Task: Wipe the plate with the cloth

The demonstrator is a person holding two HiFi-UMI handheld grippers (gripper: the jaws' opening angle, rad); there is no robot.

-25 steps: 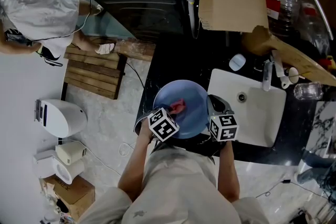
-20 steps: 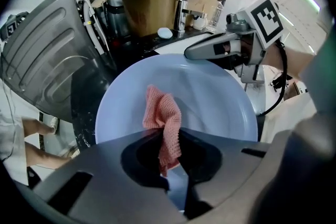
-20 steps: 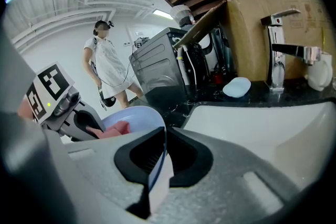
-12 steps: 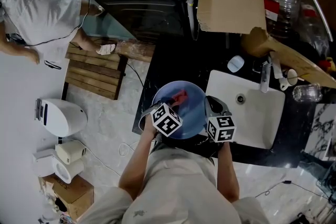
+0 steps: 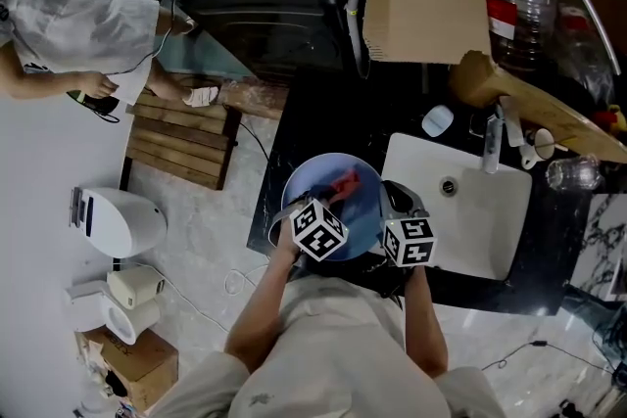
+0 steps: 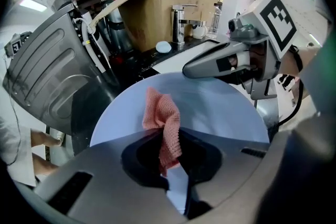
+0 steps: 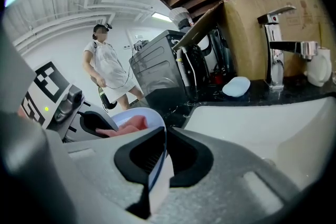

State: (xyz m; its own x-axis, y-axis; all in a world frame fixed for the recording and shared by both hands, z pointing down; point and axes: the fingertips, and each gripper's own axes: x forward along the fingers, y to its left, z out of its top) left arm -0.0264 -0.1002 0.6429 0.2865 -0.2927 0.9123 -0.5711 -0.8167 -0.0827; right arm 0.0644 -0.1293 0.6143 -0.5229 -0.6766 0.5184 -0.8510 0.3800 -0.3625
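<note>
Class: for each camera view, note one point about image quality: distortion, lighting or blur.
Head view: evenly lit, sharp; round pale-blue plate clear against the black counter. Left gripper view: fisheye bending, dark corners; pink knitted cloth crisp, near body of the left hand-held gripper soft. Right gripper view: same curve; mosaic patch on the standing person.

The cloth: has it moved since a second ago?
Yes. The cloth slid toward the far rim of the plate, now level with the sink drain.

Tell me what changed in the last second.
The left tool, shut on the cloth, slid it rightward and away from the person across the plate. The right tool stays clamped on the plate's rim; the plate barely moved.
</note>
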